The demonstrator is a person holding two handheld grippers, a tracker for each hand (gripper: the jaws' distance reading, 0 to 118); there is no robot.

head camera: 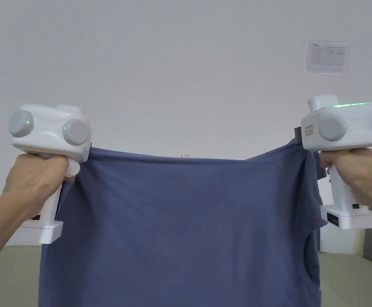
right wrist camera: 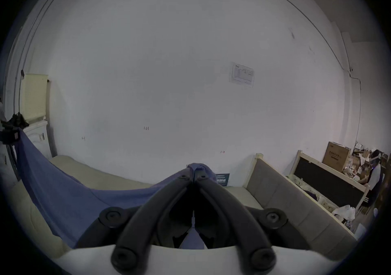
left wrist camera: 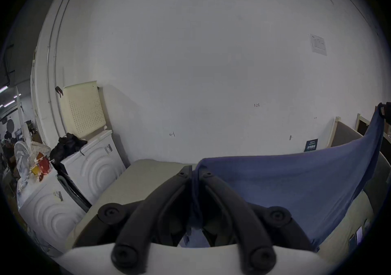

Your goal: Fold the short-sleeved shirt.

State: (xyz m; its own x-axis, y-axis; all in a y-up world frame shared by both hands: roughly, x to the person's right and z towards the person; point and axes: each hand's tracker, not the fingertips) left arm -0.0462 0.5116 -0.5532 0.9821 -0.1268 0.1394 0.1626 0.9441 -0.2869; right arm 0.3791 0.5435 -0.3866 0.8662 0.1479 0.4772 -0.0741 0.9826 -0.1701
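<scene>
A blue short-sleeved shirt [head camera: 181,224] hangs spread in the air in front of me, its top edge stretched nearly straight between both hands. My left gripper [left wrist camera: 195,172] is shut on the shirt [left wrist camera: 285,186] at its left top corner, cloth bunched between the black jaws. My right gripper [right wrist camera: 194,171] is shut on the right top corner of the shirt [right wrist camera: 69,193], a small fold poking past the tips. In the head view the white bodies of the left gripper [head camera: 90,148] and the right gripper [head camera: 298,138] cover their jaws. A curved opening shows at the shirt's lower right.
A beige padded surface [left wrist camera: 135,182] lies below the shirt, up against a white wall. White appliances [left wrist camera: 93,165] with dark clothes on top stand at the left. A grey upholstered panel [right wrist camera: 281,195] borders the right side, with boxes and a person [right wrist camera: 374,176] beyond.
</scene>
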